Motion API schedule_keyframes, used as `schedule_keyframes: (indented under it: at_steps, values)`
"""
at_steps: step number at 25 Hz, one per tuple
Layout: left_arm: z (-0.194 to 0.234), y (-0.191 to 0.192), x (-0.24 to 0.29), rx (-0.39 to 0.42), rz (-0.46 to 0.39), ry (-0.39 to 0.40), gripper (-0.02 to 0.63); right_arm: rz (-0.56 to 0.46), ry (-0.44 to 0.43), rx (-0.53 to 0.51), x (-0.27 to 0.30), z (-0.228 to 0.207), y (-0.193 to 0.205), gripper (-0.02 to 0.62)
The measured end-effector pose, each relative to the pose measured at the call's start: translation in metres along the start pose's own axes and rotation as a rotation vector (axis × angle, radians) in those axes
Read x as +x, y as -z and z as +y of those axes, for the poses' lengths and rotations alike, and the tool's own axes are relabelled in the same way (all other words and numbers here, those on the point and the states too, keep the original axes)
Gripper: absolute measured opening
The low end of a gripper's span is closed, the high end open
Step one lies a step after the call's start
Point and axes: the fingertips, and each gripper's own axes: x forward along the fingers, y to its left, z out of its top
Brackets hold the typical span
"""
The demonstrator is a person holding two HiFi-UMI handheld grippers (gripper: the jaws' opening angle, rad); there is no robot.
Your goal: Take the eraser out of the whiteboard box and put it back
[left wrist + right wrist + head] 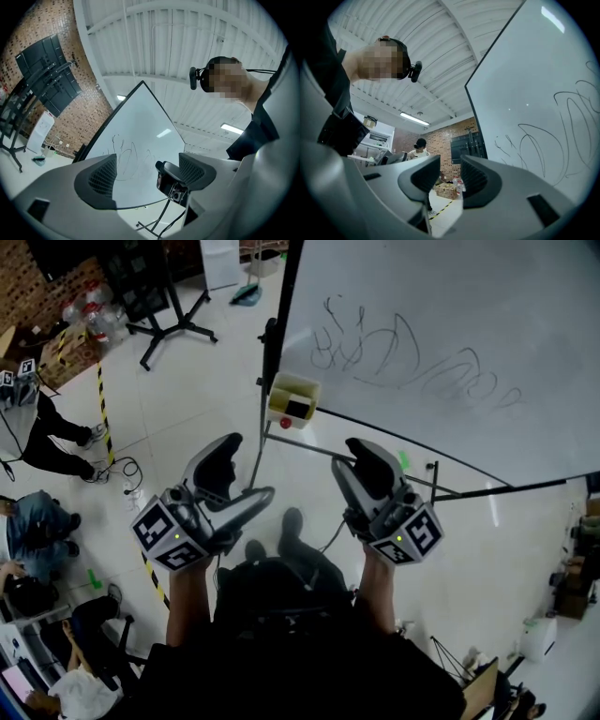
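In the head view a pale yellow box [292, 390] hangs at the lower left corner of the scribbled whiteboard [450, 324]. A dark eraser [299, 409] lies inside the box, and a small red thing [285, 423] sits at its lower edge. My left gripper [250, 468] is below and left of the box, apart from it. It is open, with its jaws wide and nothing between them [147, 172]. My right gripper [345, 456] is below and right of the box. It is open by a narrow gap, and nothing is between its jaws [451, 180]. The box is out of both gripper views.
The whiteboard's metal stand [281, 442] runs under the box, between the grippers. A black tripod [164, 324] stands at the far left. Yellow-black tape [103, 409] crosses the white floor. Several people [42, 540] sit or stand along the left edge.
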Motion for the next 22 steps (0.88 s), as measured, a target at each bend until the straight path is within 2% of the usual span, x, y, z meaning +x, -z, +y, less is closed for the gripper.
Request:
schedule_keyframes:
  at_steps: [10,18,20,22]
  values:
    - [0.029,0.002,0.054,0.041,0.02,-0.092,0.414,-0.014,-0.084,0.034,0.014,-0.077,-0.004,0.14]
    - [0.031,0.011,0.074,0.067,0.027,-0.18,0.414,0.026,-0.168,0.062,0.022,-0.105,0.011,0.14]
    - [0.033,0.012,0.074,0.066,0.028,-0.201,0.414,0.045,-0.18,0.068,0.026,-0.108,0.018,0.175]
    - [0.034,0.011,0.074,0.067,0.025,-0.215,0.414,0.063,-0.188,0.07,0.03,-0.11,0.024,0.175]
